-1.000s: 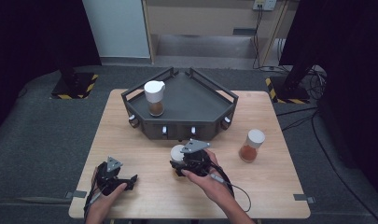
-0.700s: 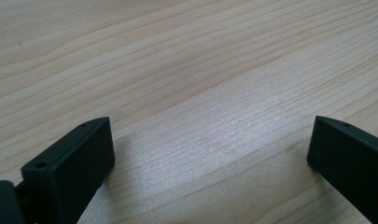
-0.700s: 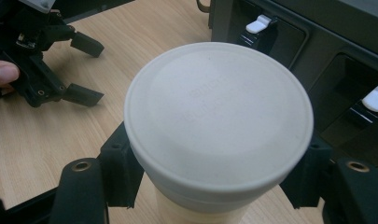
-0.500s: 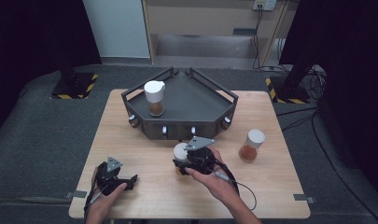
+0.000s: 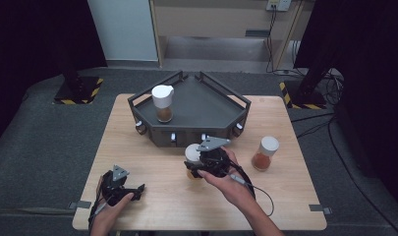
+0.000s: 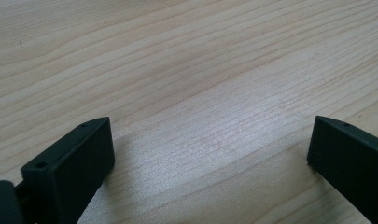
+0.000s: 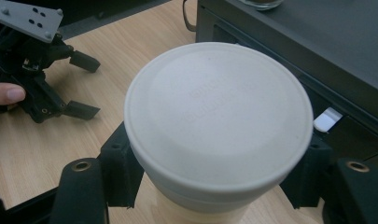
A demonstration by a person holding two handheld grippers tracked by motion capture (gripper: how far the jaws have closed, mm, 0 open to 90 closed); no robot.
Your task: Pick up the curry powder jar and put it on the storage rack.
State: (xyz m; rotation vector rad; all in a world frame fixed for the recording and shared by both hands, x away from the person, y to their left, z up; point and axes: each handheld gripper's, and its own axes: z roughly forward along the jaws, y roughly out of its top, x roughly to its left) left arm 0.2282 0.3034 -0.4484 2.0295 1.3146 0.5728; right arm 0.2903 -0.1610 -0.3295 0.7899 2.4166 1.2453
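Note:
A white-lidded jar [image 5: 192,154] of brownish contents hangs just above the wooden table [image 5: 152,152], in front of the dark tray [image 5: 206,105]. My right gripper [image 5: 195,164] is shut on it. In the right gripper view the two black jaws press on the jar's body below the wide lid [image 7: 219,116], right gripper [image 7: 214,175]. My left gripper [image 5: 135,189] lies on the table at the front left, open, with bare wood between its jaws in the left gripper view [image 6: 210,154]. The left gripper [image 7: 91,86] also shows in the right gripper view, a fingertip on it.
A second white-lidded jar [image 5: 162,103] stands inside the tray at its left. A third jar [image 5: 264,153] with reddish contents stands on the table to the right. The tray has raised rails and knobs on its front wall [image 5: 186,137].
My right gripper has risen a little with the jar and drifted slightly toward the tray. The left gripper has stayed where it was.

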